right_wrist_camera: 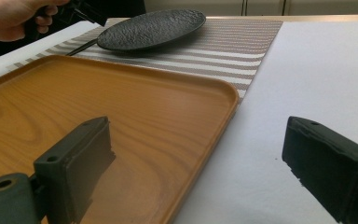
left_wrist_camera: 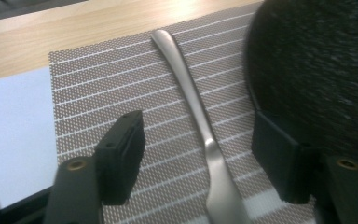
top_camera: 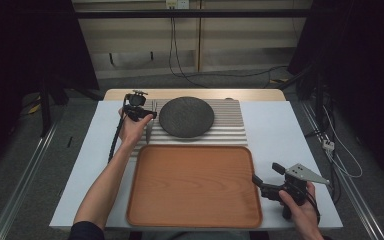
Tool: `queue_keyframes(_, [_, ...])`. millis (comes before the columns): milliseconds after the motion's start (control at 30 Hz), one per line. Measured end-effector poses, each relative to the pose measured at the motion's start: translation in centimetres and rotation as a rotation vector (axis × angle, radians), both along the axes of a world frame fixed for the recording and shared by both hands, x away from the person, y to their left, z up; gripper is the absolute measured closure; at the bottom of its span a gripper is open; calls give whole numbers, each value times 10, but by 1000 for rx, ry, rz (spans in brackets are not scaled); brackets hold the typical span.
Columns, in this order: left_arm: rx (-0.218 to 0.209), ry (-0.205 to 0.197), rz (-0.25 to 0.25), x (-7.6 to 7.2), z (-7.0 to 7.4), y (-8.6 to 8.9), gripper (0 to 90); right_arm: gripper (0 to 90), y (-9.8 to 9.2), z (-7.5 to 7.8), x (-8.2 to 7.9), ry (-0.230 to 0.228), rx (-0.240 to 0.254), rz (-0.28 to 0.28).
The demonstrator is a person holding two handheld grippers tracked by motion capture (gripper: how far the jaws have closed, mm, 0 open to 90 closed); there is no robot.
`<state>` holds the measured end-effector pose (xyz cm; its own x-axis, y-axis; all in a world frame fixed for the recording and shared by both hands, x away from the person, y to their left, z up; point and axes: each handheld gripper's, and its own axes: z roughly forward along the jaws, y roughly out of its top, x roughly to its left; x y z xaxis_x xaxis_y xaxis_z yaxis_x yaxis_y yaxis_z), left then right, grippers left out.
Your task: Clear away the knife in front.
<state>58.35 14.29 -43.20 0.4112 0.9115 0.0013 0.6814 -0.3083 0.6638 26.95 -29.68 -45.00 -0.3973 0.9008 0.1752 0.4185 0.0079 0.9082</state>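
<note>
The left gripper (left_wrist_camera: 198, 158) has its two black jaws spread wide and grips nothing; between them, lying flat on the mat, runs the slim matt-silver metal handle of a piece of cutlery (left_wrist_camera: 193, 100), its working end hidden below the frame edge. The left pad (left_wrist_camera: 121, 156) hovers over a woven grey-brown placemat with pale stripes (left_wrist_camera: 98, 88), while the right-hand pad sits just against the rim of a round, rough-textured black plate (left_wrist_camera: 317, 60).

The right gripper (right_wrist_camera: 200, 163) is likewise wide open and empty. Its left pad (right_wrist_camera: 81, 163) hangs over the near right corner of a rectangular orange-brown wooden tray with rounded corners (right_wrist_camera: 121, 116), and its other pad is over the bare white table covering (right_wrist_camera: 317, 65) beside the tray.

From the high view, the placemat lies beyond the tray and touches its far edge. The pale covering ends short of a light wooden tabletop strip (top_camera: 195, 93) at the far side. Around the table are grey floor (top_camera: 70, 135), dark curtains (top_camera: 30, 45) at both sides, pale wall panels (top_camera: 140, 35) behind, and loose cables (top_camera: 175, 55) hanging down them.
</note>
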Motion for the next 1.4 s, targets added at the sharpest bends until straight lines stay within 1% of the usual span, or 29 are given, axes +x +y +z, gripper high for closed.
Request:
queue_keyframes(67, [0,12,9,4,-2,0,420,82,0,0,-1,-1,-2,-2])
queue_keyframes(100, [-9,7,21,5,-3,1,425,81,-1,1,-1,-2,-1,-3])
queue_keyframes(167, [-23,22,28,8,-5,2,478,82,-1,1,-1,0,1,-7])
queue_keyframes(267, [-28,55,24,15,-10,-1,505,83,-1,0,0,0,-3,-4])
queue_keyframes(300, [-28,55,24,15,-10,-1,510,83,-1,0,0,-1,-3,-4])
queue_keyframes(333, [-28,64,21,15,-11,-2,528,82,-1,0,0,-1,-3,-7])
queue_keyframes(367, [-22,61,19,16,-12,-2,546,83,-1,0,0,2,-2,-8])
queue_keyframes(400, [-25,59,25,16,-13,-4,558,82,-1,0,0,3,-1,-8])
queue_keyframes(467, [-16,76,22,17,-15,-5,577,82,-2,1,-1,2,1,-10])
queue_keyframes(500, [-25,80,33,18,-16,-6,577,82,-2,1,-1,2,1,-10])
queue_keyframes(533, [-43,86,43,18,-16,-5,602,82,-2,1,-1,2,2,-11])
queue_keyframes(567, [-51,81,60,19,-17,-6,608,82,-2,1,-2,2,2,-11])
queue_keyframes(600, [-54,81,63,19,-17,-6,622,82,-2,1,-2,3,2,-11])
queue_keyframes(633, [-46,87,53,19,-16,-7,630,82,-2,0,-2,3,2,-10])
queue_keyframes(667, [-37,83,55,20,-16,-8,630,82,-2,0,-2,3,2,-10])
queue_keyframes(700, [-37,90,54,20,-16,-9,638,82,-2,0,-1,0,-1,-8])
queue_keyframes(767, [-39,86,61,20,-16,-12,702,81,-2,0,-2,1,0,-8])
queue_keyframes(833, [-23,100,43,21,-15,-14,745,81,-2,1,-3,1,1,-9])
queue_keyframes(933, [-13,113,35,22,-14,-15,767,81,-2,1,-3,2,1,-9])
queue_keyframes(967, [-14,118,32,22,-13,-15,772,81,-2,1,-3,2,1,-9])
queue_keyframes(1000, [-29,118,47,23,-14,-14,776,81,-2,1,-3,3,1,-9])
queue_keyframes(1033, [-40,127,49,23,-13,-13,776,81,-2,1,-3,3,1,-9])
queue_keyframes(1067, [-46,137,40,23,-13,-11,786,81,-2,0,-3,2,-1,-7])
queue_keyframes(1167, [-38,149,21,22,-12,-8,795,81,-2,0,-2,2,-1,-5])
queue_keyframes(1200, [-35,159,6,22,-11,-6,796,81,-2,0,-2,3,-1,-5])
queue_keyframes(1267, [-22,173,-2,21,-10,-4,796,81,-2,0,-2,2,-2,-4])
queue_keyframes(1300, [-19,192,-16,20,-8,-2,796,81,-2,0,-2,1,-2,-4])
queue_keyframes(1367, [-13,213,-26,18,-7,2,796,81,-2,0,-1,1,-3,-4])
queue_keyframes(1400, [-14,231,-34,17,-6,4,796,81,-2,0,-2,5,-2,-4])
